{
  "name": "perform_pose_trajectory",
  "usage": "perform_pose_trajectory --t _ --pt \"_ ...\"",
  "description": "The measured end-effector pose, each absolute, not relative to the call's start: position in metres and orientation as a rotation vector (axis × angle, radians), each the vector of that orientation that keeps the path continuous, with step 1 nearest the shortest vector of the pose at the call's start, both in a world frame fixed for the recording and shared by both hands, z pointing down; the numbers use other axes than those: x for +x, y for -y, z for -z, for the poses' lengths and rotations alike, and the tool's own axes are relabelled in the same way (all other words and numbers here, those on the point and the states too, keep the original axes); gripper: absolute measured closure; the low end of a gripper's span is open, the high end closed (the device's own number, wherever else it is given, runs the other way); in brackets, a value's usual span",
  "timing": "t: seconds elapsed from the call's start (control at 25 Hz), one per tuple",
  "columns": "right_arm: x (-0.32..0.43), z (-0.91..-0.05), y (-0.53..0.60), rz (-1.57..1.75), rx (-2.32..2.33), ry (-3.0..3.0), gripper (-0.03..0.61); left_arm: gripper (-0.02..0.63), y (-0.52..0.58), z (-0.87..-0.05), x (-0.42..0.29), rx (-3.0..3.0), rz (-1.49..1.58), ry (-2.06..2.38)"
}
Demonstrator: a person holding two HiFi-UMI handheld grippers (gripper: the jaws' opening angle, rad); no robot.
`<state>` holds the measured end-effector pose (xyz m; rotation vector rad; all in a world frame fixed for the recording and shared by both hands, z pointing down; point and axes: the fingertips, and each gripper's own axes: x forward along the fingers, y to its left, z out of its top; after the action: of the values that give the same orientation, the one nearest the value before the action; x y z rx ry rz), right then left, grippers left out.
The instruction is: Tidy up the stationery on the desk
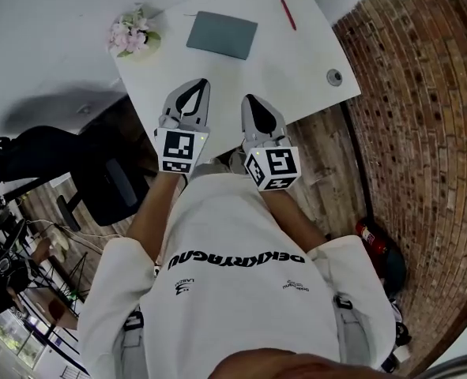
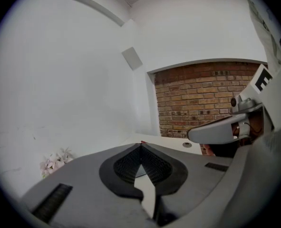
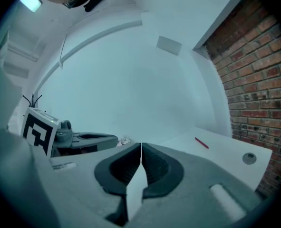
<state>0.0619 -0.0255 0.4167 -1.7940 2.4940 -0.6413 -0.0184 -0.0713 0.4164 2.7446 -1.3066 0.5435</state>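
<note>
The white bench (image 1: 304,69) carries a grey pad (image 1: 222,35), flowers (image 1: 133,35) at its left corner, and a red pen (image 1: 288,13) far back. The left gripper (image 1: 197,87) and right gripper (image 1: 253,101) hover at the near edge, jaws together, empty. Arriving shut, they would likely shove the pad or roll the pen off.

White desk (image 1: 296,61): notebook (image 1: 222,35), red pen (image 1: 288,13), flowers (image 1: 133,35)
</note>
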Motion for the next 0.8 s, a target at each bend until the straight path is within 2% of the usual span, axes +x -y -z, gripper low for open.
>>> perform_pose_trajectory --t 0.44,0.8 --pt "0.047 -0.461 0.065 0.928 -1.772 -2.381 0.582 0.615 0.157 -0.447 -0.004 2.829 -0.775 1.118" --pt "0.031 -0.499 0.097 1.101 -1.777 -2.228 0.557 0.531 0.227 -0.494 0.015 2.953 -1.143 0.828"
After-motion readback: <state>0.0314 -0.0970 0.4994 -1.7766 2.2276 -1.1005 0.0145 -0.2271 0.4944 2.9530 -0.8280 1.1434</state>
